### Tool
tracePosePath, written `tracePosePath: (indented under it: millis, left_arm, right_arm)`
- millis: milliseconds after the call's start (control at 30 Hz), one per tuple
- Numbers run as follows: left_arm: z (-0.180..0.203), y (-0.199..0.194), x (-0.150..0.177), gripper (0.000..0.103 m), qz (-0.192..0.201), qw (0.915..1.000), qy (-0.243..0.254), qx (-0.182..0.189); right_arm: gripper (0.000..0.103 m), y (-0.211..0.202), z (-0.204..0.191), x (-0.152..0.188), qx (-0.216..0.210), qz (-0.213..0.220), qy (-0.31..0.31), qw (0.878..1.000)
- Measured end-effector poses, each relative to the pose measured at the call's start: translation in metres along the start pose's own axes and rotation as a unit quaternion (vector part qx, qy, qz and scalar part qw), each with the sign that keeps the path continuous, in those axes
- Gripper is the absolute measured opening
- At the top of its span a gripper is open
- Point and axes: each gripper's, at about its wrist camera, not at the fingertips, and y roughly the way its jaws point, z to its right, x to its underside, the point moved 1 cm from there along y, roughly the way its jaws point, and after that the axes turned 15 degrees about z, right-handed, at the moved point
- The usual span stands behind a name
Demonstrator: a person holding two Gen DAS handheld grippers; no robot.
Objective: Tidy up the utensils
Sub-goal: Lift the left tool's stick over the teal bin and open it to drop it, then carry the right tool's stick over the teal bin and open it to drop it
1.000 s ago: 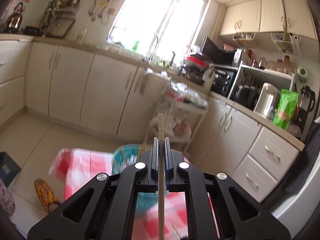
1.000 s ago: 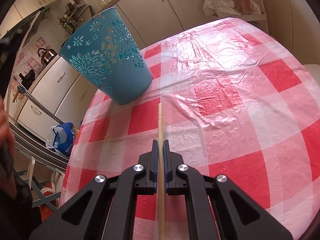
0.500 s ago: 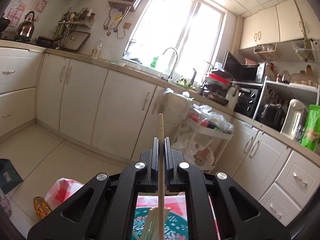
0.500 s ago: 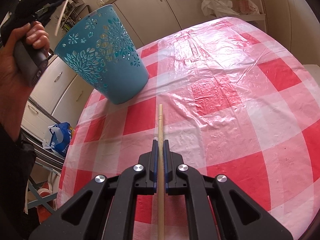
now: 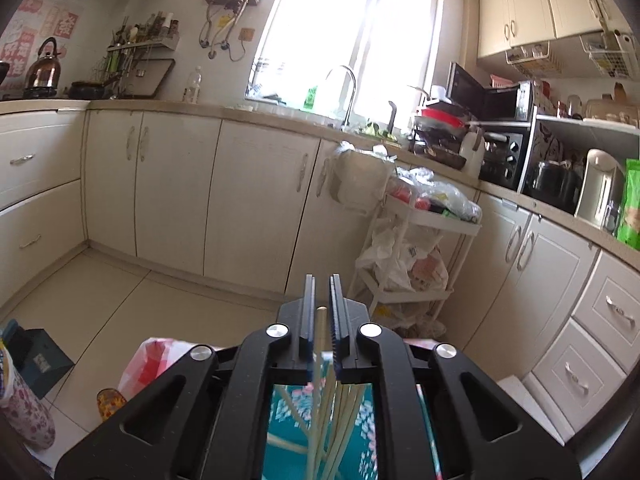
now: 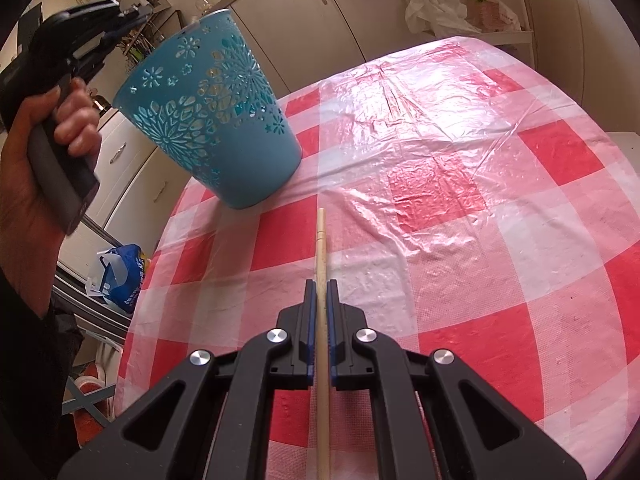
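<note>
Where cabinets (image 5: 248, 196) stand, checked tablecloth (image 6: 460, 184) (crinkled).

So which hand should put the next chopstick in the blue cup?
Probably the right. The right gripper is shut on a chopstick above the table. The left gripper is open above the cup; its chopstick looks released.

You're shooting into a blown-out window (image 5: 352, 36) that washes the kitchen hazy. Daylight glares off the plastic tablecloth (image 6: 460, 128); fisheye bending and dark vignetting crowd every edge.
</note>
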Motion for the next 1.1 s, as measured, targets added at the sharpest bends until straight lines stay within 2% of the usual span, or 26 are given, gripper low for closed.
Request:
tracePosePath:
  millis: [33, 67, 100, 233, 300, 400, 500, 600, 667, 800, 933, 1000, 1100]
  left_arm:
    - [-0.003, -0.007, 0.004, 0.028, -0.008, 1.0, 0.001, -0.002]
    - [-0.006, -0.016, 0.007, 0.037, -0.011, 0.9999, 0.0, -0.008]
    - [-0.01, -0.024, 0.01, 0.053, -0.011, 0.9998, -0.001, -0.014]
    - [-0.029, -0.088, 0.033, 0.069, 0.009, 0.9983, -0.005, -0.058]
    - [-0.039, -0.108, 0.05, 0.075, 0.002, 0.9971, -0.01, -0.076]
    - [-0.057, -0.127, 0.094, 0.075, -0.052, 0.9939, -0.042, -0.087]
    - [-0.07, -0.129, 0.129, 0.075, -0.098, 0.9887, -0.066, -0.092]
    - [-0.077, -0.128, 0.144, 0.075, -0.121, 0.9854, -0.082, -0.087]
    - [-0.083, -0.13, 0.147, 0.076, -0.115, 0.9851, -0.096, -0.085]
    - [-0.091, -0.126, 0.155, 0.077, -0.126, 0.9819, -0.116, -0.081]
    - [-0.089, -0.122, 0.154, 0.08, -0.127, 0.9822, -0.114, -0.079]
    - [-0.089, -0.121, 0.152, 0.081, -0.128, 0.982, -0.115, -0.078]
    - [-0.089, -0.12, 0.152, 0.082, -0.128, 0.9815, -0.117, -0.08]
  right_arm:
    - [0.006, -0.002, 0.0, -0.001, -0.002, 0.004, 0.001, 1.0]
    - [0.006, -0.004, 0.0, -0.003, -0.004, 0.011, 0.002, 1.0]
    - [0.006, -0.006, 0.0, -0.005, -0.006, 0.017, 0.003, 1.0]
    - [0.006, -0.021, -0.003, -0.015, -0.026, 0.055, 0.012, 0.998]
    - [0.006, -0.029, -0.006, -0.022, -0.042, 0.075, 0.018, 0.996]
    - [0.006, -0.043, -0.019, -0.04, -0.069, 0.111, 0.023, 0.991]
    - [0.006, -0.056, -0.039, -0.07, -0.097, 0.156, 0.017, 0.983]
    - [0.006, -0.06, -0.057, -0.096, -0.116, 0.183, 0.009, 0.976]
    - [0.006, -0.059, -0.074, -0.118, -0.128, 0.204, 0.0, 0.971]
    - [0.006, -0.049, -0.105, -0.16, -0.138, 0.243, -0.023, 0.96]
    - [0.006, -0.023, -0.133, -0.198, -0.121, 0.287, -0.048, 0.949]
    - [0.006, -0.006, -0.144, -0.206, -0.095, 0.305, -0.066, 0.945]
    - [0.006, 0.027, -0.154, -0.207, -0.056, 0.307, -0.091, 0.946]
